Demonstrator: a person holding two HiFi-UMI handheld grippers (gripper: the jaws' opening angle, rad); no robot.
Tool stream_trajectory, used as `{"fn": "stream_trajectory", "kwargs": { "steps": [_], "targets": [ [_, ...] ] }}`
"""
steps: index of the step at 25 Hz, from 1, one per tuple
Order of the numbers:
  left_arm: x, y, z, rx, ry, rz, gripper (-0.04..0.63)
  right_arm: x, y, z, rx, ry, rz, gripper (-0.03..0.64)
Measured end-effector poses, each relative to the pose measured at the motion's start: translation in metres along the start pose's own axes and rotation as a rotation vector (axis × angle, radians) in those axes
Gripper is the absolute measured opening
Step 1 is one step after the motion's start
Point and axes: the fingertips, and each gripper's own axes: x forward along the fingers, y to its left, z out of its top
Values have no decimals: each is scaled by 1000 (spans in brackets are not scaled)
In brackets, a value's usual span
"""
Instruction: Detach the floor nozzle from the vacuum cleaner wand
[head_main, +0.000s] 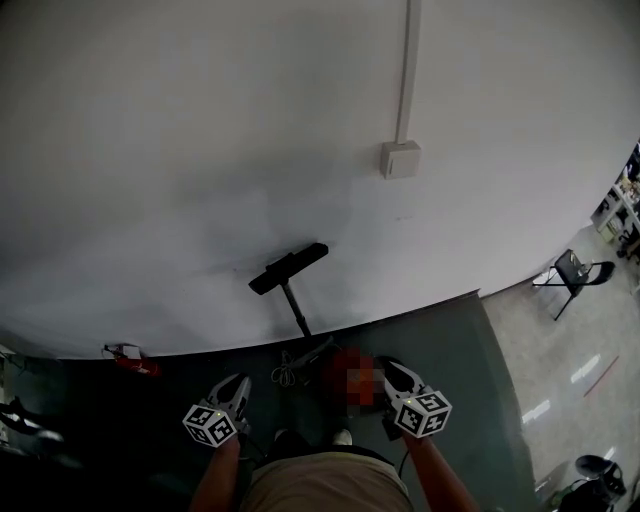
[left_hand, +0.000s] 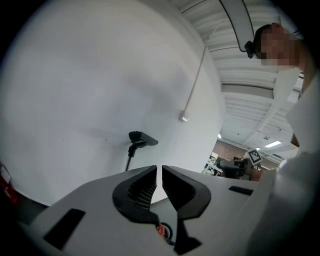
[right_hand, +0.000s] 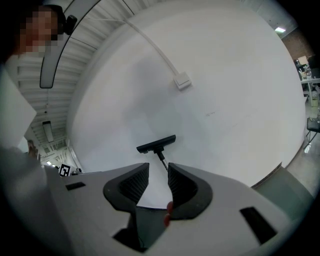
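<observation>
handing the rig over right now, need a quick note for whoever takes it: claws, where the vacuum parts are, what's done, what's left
Left claw: shut, empty, pointed toward the wall.
Right claw: closed to a narrow gap, nothing in it.
Black bar-shaped floor nozzle: on the upper end of the thin dark wand, which stands up against the white wall ahead of both claws. Neither claw touches it.
Done: nothing yet; the nozzle is attached to the wand.
Left: reach in, probably steady the wand with one claw and pull the nozzle off with the other.
</observation>
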Motion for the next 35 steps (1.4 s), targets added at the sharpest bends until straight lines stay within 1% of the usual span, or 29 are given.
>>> {"fn": "stream_trajectory", "kwargs": {
  "steps": [7, 11, 16, 20, 23, 26, 28, 31, 35],
  "targets": [
    [6, 0, -8, -17, 13, 9, 60, 7, -7, 1, 22, 5, 9, 124],
    [15, 6, -11, -26, 36, 12, 61, 13, -4, 2, 28, 14, 21, 124],
    [40, 18, -11, -29, 78, -22, 81, 24, -8, 8, 46, 6, 1, 124],
    [67, 37, -7, -29, 117, -51, 92, 37, -11, 20, 66, -13, -31, 124],
    [91, 55, 1, -12, 142, -66, 98, 50, -10, 29, 79, -18, -47, 124],
    [119, 74, -1, -6, 182, -88, 104, 69, -8, 38, 122, -30, -52, 124],
    [138, 87, -6, -8, 216, -97, 121, 84, -4, 46, 158, -42, -47, 124],
    [168, 108, -13, -16, 259, -102, 173, 108, 5, 57, 191, -58, -34, 124],
    [208, 135, -26, 10, 310, -114, 189, 145, 15, 67, 204, -59, -30, 124]
  ]
}}
